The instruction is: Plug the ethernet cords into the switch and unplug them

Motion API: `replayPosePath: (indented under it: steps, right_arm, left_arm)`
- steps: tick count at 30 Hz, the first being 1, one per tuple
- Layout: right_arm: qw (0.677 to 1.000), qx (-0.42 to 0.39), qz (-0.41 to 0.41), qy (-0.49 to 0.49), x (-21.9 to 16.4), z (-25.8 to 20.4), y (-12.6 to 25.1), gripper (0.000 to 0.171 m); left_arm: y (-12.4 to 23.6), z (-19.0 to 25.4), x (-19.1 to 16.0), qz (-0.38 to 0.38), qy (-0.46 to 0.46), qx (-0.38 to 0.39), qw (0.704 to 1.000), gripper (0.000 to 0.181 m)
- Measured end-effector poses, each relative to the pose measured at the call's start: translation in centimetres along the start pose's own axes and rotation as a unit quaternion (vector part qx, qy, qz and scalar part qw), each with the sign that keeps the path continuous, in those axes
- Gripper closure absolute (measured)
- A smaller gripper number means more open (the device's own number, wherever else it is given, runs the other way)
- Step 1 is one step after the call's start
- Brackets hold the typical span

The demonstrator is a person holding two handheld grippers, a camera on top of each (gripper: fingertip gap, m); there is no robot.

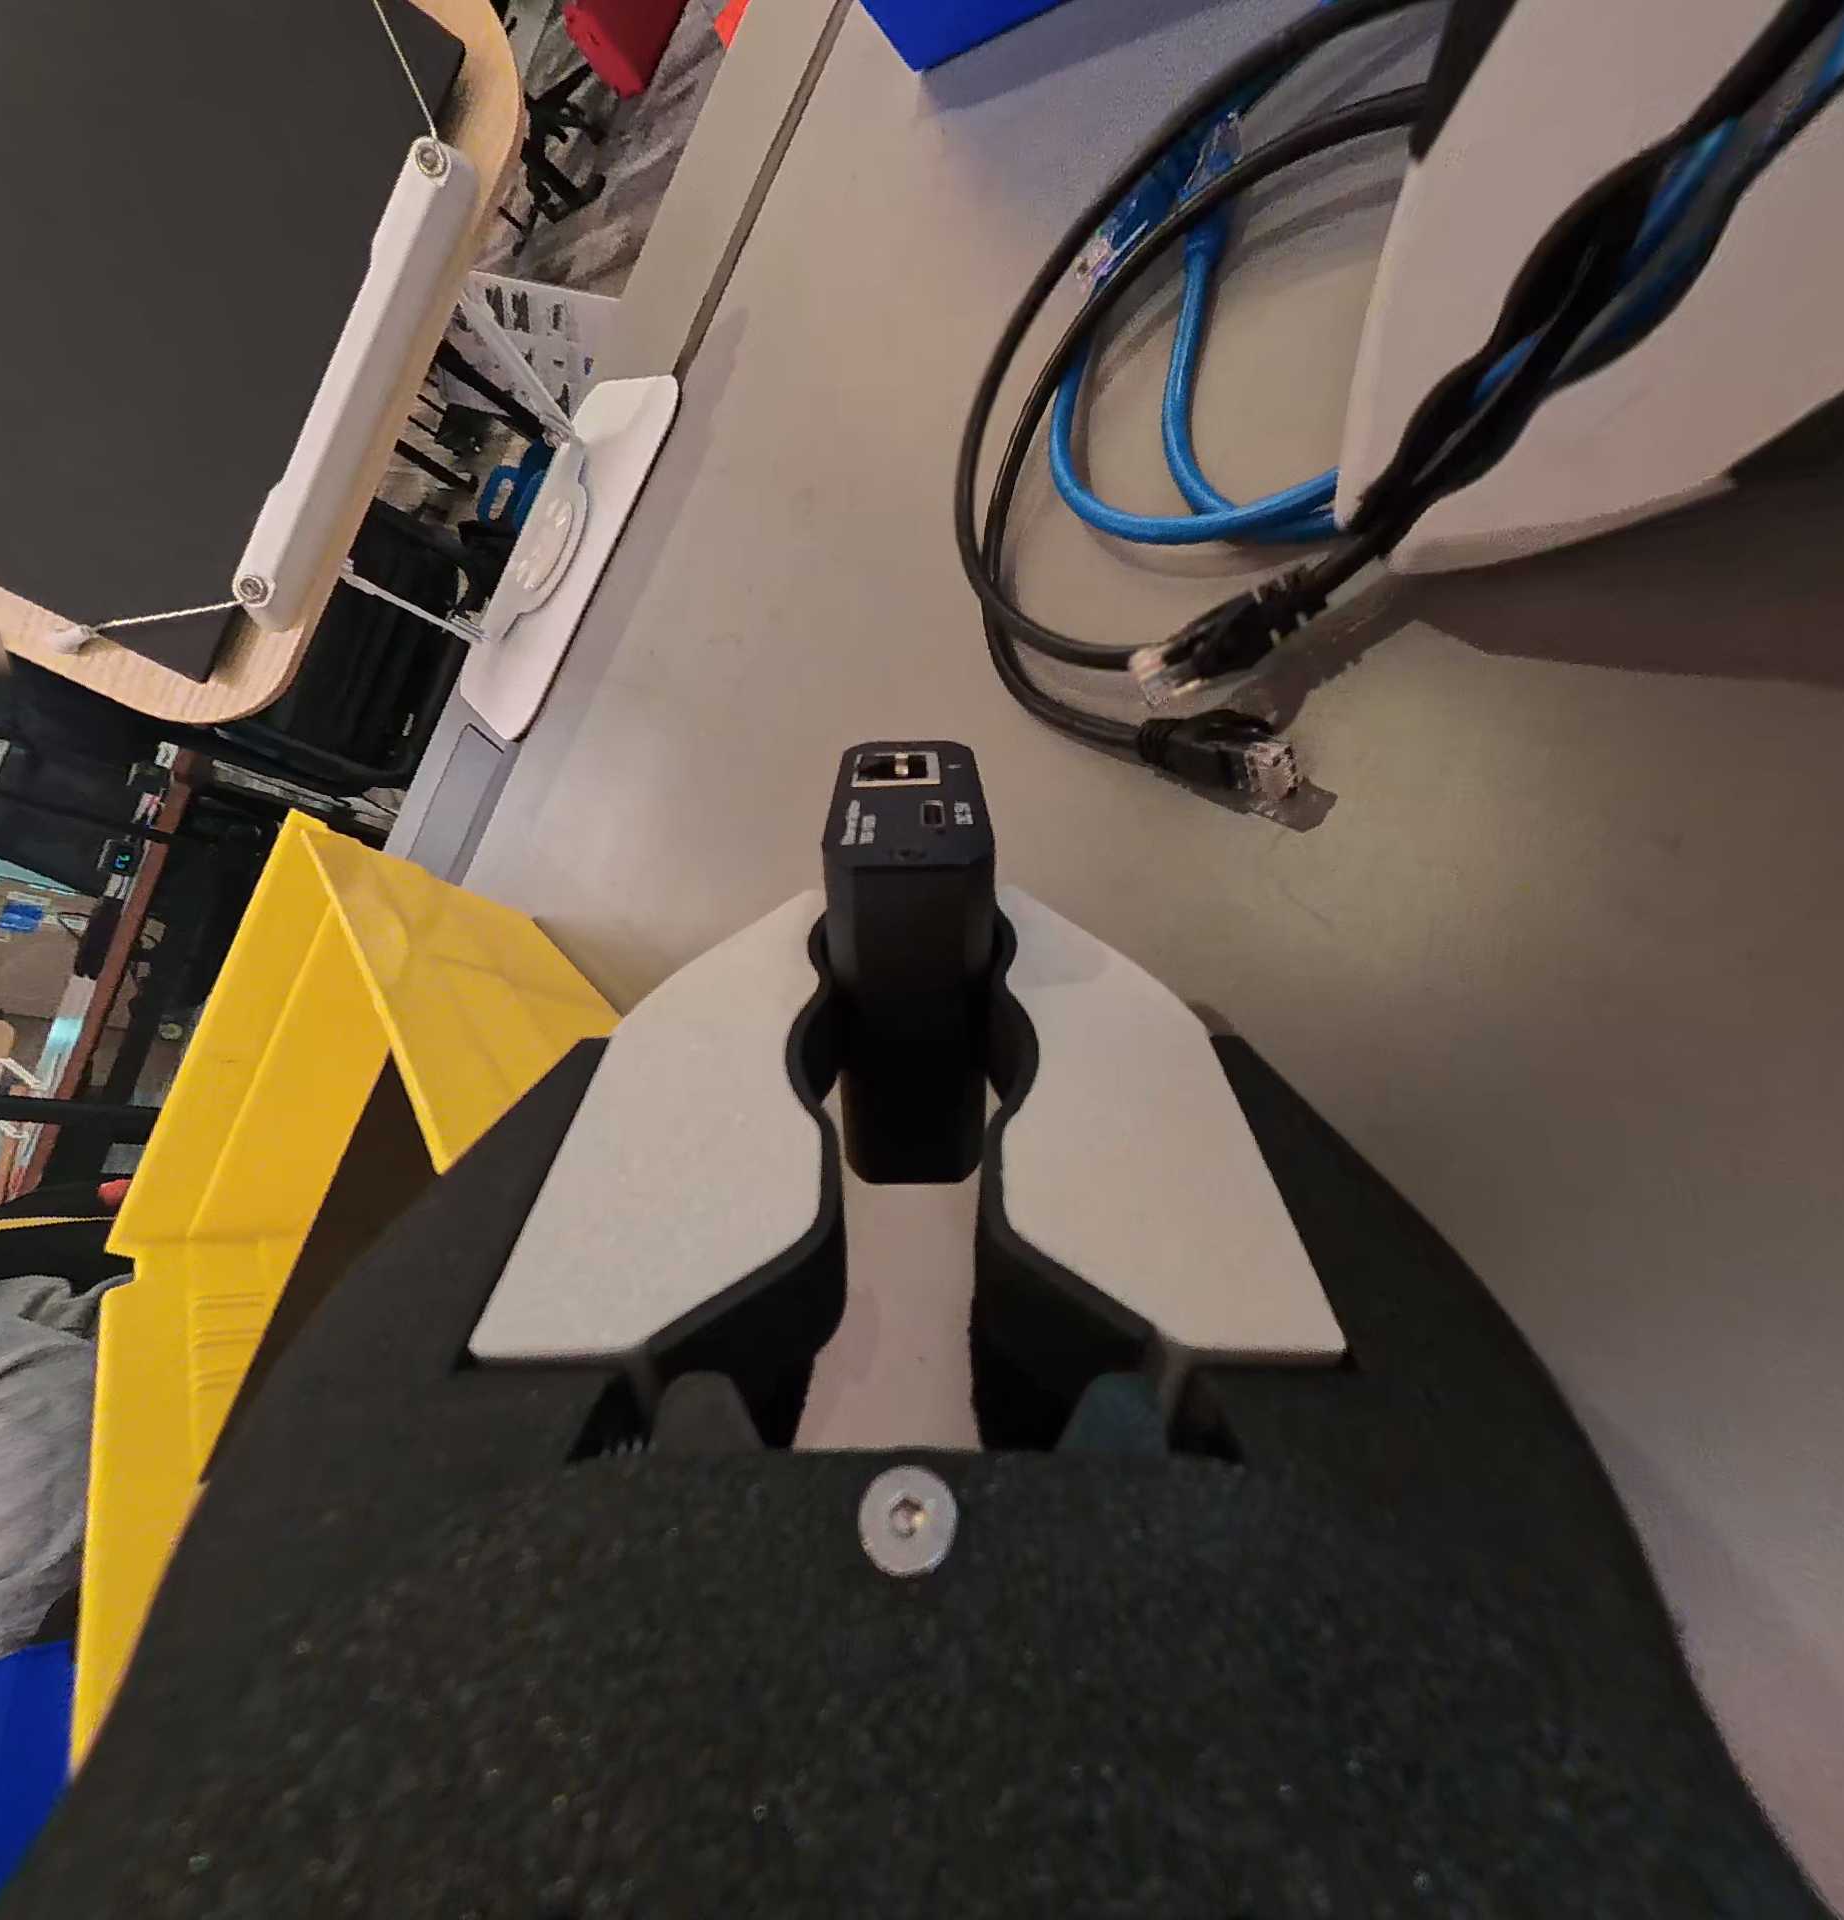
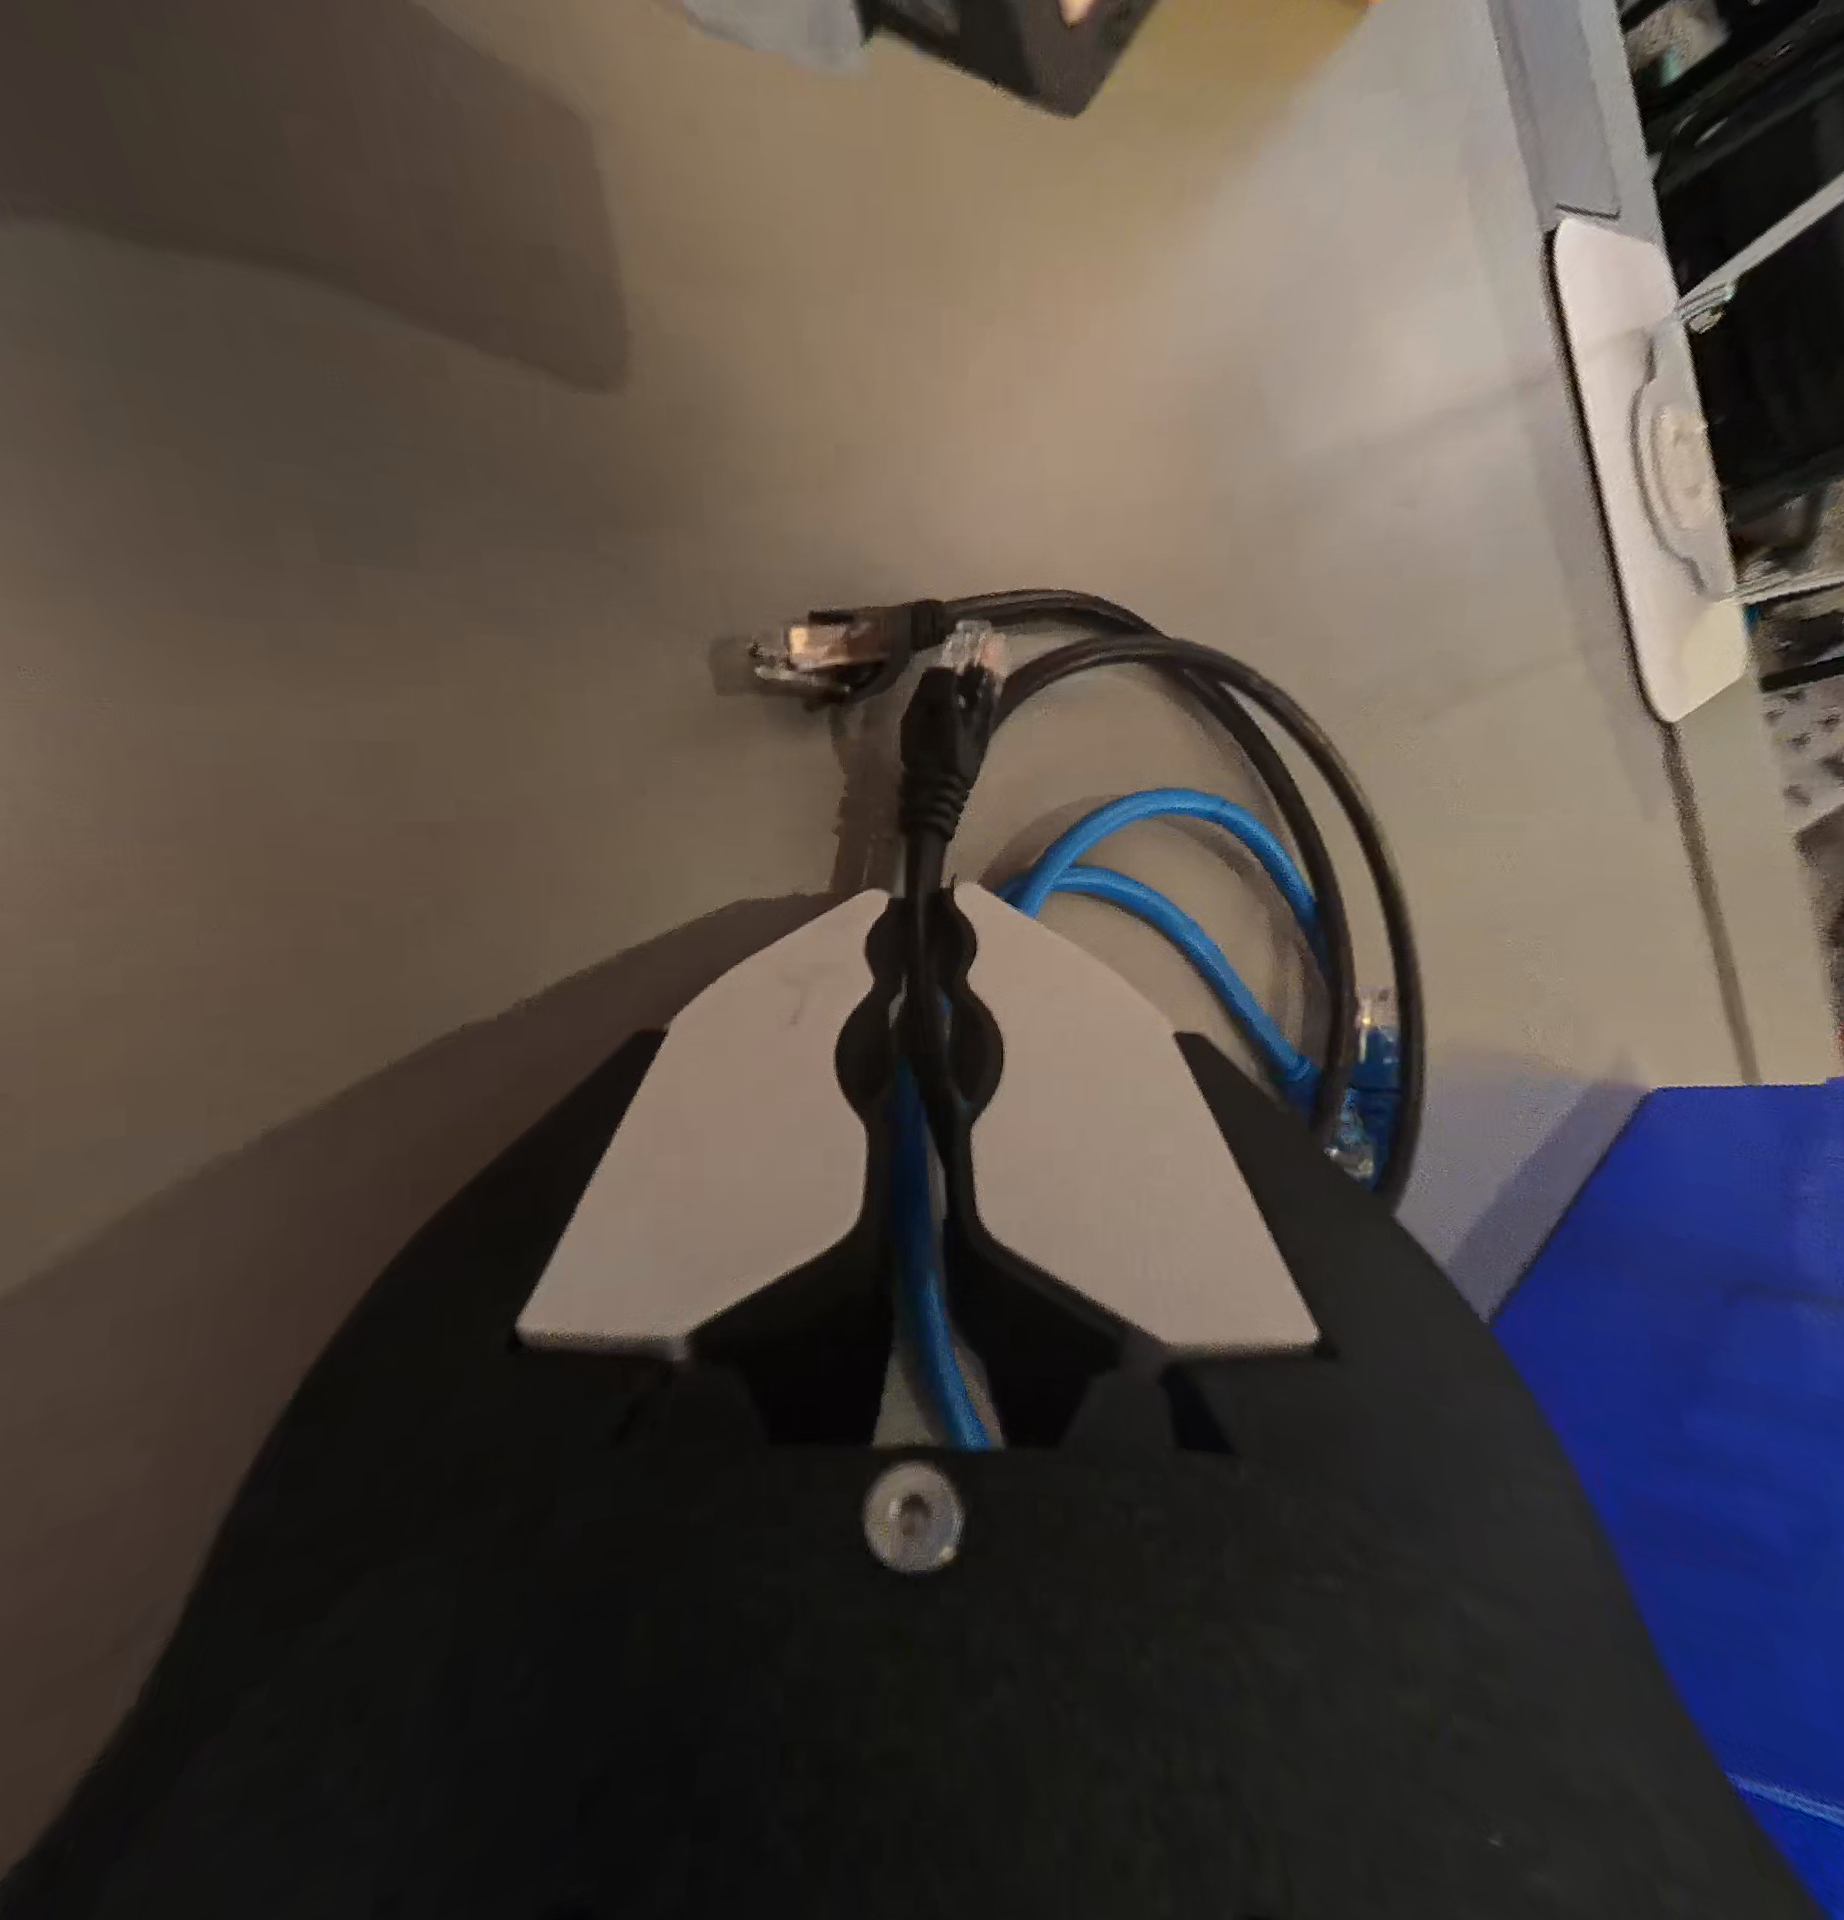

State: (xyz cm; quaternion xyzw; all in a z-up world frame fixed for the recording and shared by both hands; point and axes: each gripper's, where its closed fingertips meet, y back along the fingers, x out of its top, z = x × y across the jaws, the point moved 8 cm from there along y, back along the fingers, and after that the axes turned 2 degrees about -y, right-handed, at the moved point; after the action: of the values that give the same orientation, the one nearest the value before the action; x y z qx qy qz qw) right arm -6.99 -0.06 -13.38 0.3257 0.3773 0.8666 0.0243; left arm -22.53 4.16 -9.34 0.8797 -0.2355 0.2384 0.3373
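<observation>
a yellow bin sits at the grey table's edge; a blue bin rests on it.

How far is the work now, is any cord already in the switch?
Done: the left gripper is shut on the black switch, and the right gripper is shut on a black cord. In hand: bringing its plug to the switch. Left: the one port that shows is empty, and the blue cords lie on the table.

A lab or workshop: a grey counter with yellow bin and blue bin, network cables, equipment racks beyond.
</observation>
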Motion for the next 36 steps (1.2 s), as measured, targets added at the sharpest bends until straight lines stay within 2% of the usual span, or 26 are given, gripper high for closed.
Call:
replayPosePath:
  steps: [3, 5, 10, 13, 15, 18, 22, 31, 36]
  right_arm:
    - [0.996, 0.056, 0.016, -0.068, 0.5, 1.2, 1.1, 0.165]
    - [0.973, 0.150, 0.033, -0.170, 0.9, 2.4, 2.0, 0.166]
    - [0.865, 0.340, 0.053, -0.365, 1.5, 5.5, 3.9, 0.166]
    - [0.803, 0.441, 0.039, -0.399, 1.8, 6.3, 4.4, 0.166]
    - [0.784, 0.477, 0.018, -0.396, 2.0, 6.4, 4.3, 0.166]
    - [0.772, 0.510, 0.000, -0.380, 2.5, 6.7, 4.4, 0.166]
    - [0.778, 0.525, -0.018, -0.346, 3.0, 7.1, 4.6, 0.165]
    - [0.771, 0.549, -0.026, -0.321, 2.9, 7.1, 4.4, 0.166]
    - [0.776, 0.542, -0.032, -0.322, 2.3, 7.5, 4.6, 0.166]
  left_arm:
    - [0.1, 0.0, 0.0, 0.003, -0.006, 0.004, 1.000, 0.158]
    - [0.1, 0.0, 0.1, 0.005, -0.011, 0.009, 1.000, 0.158]
    - [0.3, 0.2, 0.5, 0.022, -0.036, 0.023, 0.999, 0.158]
    - [0.6, 0.6, 1.0, 0.037, -0.052, 0.027, 0.998, 0.158]
    - [0.8, 0.8, 1.5, 0.055, -0.069, 0.036, 0.995, 0.158]
    - [1.2, 1.2, 1.7, 0.067, -0.128, 0.069, 0.987, 0.158]
    - [0.9, 2.2, 2.1, 0.061, -0.206, 0.095, 0.972, 0.158]
    - [0.9, 2.2, 2.7, 0.063, -0.219, 0.105, 0.968, 0.158]
    - [0.8, 2.2, 3.4, 0.073, -0.277, 0.132, 0.949, 0.158]
